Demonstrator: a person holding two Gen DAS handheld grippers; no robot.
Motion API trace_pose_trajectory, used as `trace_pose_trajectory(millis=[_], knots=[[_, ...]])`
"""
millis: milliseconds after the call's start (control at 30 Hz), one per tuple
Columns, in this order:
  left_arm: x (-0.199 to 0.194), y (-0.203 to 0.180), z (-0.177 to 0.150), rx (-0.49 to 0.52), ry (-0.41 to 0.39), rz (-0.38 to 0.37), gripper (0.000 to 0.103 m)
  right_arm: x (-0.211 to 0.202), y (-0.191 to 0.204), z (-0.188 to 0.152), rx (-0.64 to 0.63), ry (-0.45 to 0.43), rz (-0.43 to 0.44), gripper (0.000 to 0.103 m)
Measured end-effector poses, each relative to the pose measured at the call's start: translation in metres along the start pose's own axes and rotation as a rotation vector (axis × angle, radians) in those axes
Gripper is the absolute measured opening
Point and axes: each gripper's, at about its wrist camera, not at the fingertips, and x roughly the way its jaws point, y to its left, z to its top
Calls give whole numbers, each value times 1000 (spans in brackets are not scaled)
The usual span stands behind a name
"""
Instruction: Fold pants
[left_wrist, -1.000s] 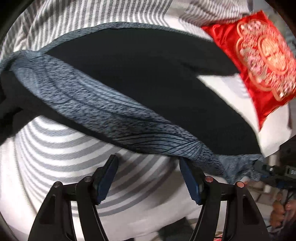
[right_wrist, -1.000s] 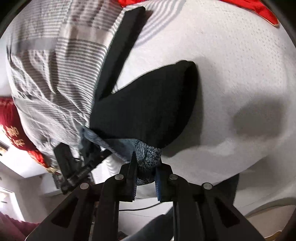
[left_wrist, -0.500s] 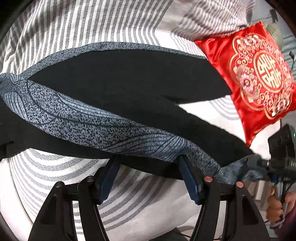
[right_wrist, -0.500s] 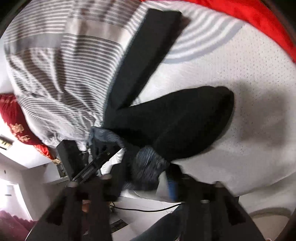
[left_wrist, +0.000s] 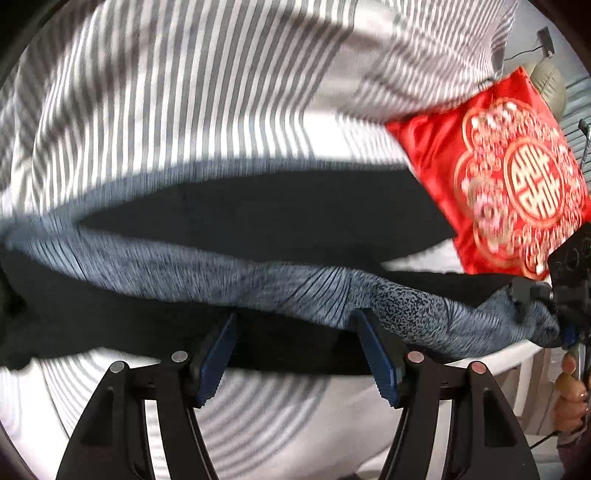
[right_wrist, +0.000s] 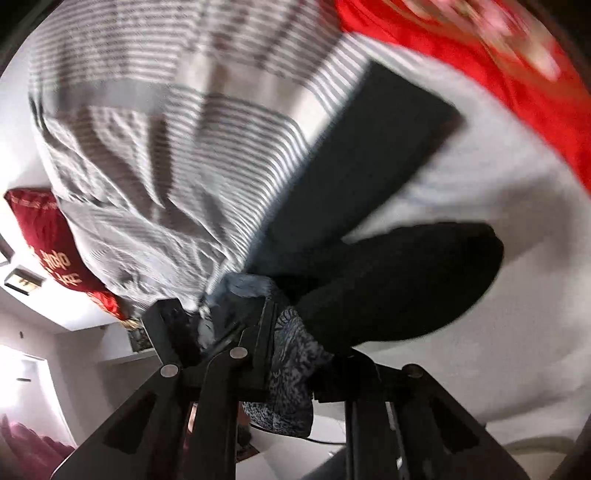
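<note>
Gripping the patterned waistband (right_wrist: 291, 373) between fingers drawn tight together, the right gripper (right_wrist: 295, 350) sits nearest its own camera, with the blue-grey fabric bunched and hanging below the fingertips. In the left wrist view, the left gripper (left_wrist: 299, 350) stands with its blue-padded fingers (left_wrist: 216, 354) wide apart, holding nothing; the pads lie at the near edge of the pants (left_wrist: 258, 221), against the dark cloth, though contact cannot be confirmed. The pants lie across the striped bedspread (left_wrist: 184, 92) from left to right, black legs spread apart and the waistband running in a twisted band along the near side toward the right, where the other gripper (left_wrist: 535, 299) holds its end. A hand (left_wrist: 570, 391) is visible below that gripper at the right edge. Beyond the pants, at far right, a red embroidered cushion (left_wrist: 517, 177) rests on the bedspread, its near corner overlapping the black leg. The right wrist view is blurred; a second red cushion (right_wrist: 55, 236) shows at its left.
</note>
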Motion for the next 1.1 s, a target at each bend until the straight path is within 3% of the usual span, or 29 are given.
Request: trace_pose_trajectory(millis=[200, 433, 500, 600, 667, 733, 833, 900, 933, 967, 1100], knots=[[9, 2, 59, 24, -56, 69, 68, 16, 5, 75, 29, 13, -9, 16], [37, 17, 109, -2, -78, 183, 68, 53, -22, 154, 107, 43, -106, 19], [41, 22, 119, -16, -80, 214, 68, 63, -31, 169, 102, 56, -195, 22], [36, 27, 120, -33, -82, 240, 68, 68, -24, 178, 50, 81, -282, 43], [29, 30, 115, -26, -79, 262, 68, 61, -14, 178, 12, 63, -315, 71], [22, 33, 106, -9, -64, 302, 68, 44, 1, 176, -54, 1, -377, 78], [20, 39, 95, -8, -34, 327, 68, 20, 21, 164, -133, -65, -399, 78], [26, 44, 88, -7, -3, 347, 68, 20, 33, 152, -203, -55, -405, 68], [30, 45, 84, -7, 10, 356, 68, 23, 36, 147, -232, -40, -430, 58], [33, 46, 82, -10, 25, 361, 68, 25, 35, 143, -236, -25, -435, 57], [32, 44, 75, -9, 21, 361, 68, 26, 6, 125, -86, -2, -335, 57]])
